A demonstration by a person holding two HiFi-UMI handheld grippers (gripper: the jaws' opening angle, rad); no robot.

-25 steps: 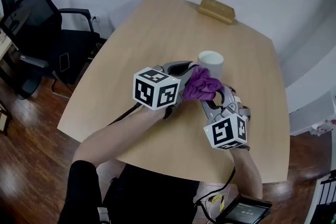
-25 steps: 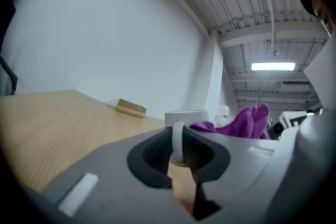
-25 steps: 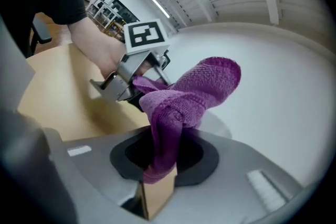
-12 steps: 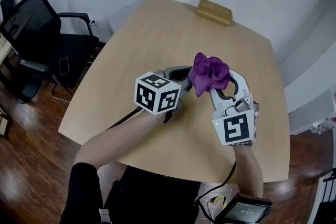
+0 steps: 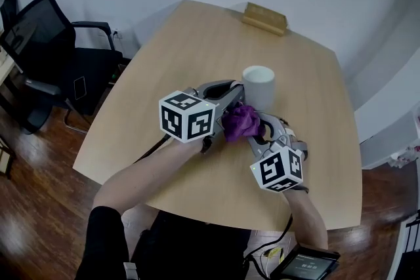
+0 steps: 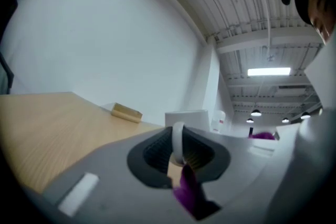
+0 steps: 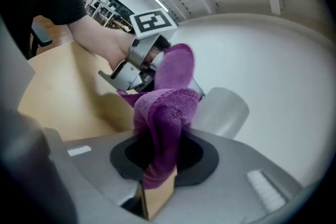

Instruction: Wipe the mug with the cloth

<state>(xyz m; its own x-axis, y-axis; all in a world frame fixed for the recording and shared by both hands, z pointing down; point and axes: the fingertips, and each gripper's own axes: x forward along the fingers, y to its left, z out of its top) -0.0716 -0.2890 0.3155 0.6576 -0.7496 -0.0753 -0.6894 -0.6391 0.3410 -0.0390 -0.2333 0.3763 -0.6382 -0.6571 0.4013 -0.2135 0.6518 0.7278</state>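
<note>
On my left gripper [image 5: 231, 99] the jaws clamp the mug [image 5: 259, 84] by its handle [image 6: 178, 140]. On my right gripper [image 5: 254, 130] they pinch the cloth [image 5: 240, 121], just beside the upright mug's near wall.

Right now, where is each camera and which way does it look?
Head view: on the head, steeply down at the table; forearms, left gripper, right gripper show.
Left gripper view: on that gripper, facing the far wall; jaws shut on the mug handle.
Right gripper view: on that gripper, facing the left gripper; jaws shut on the cloth.
Shared: both gripper views show mug and cloth.
</note>
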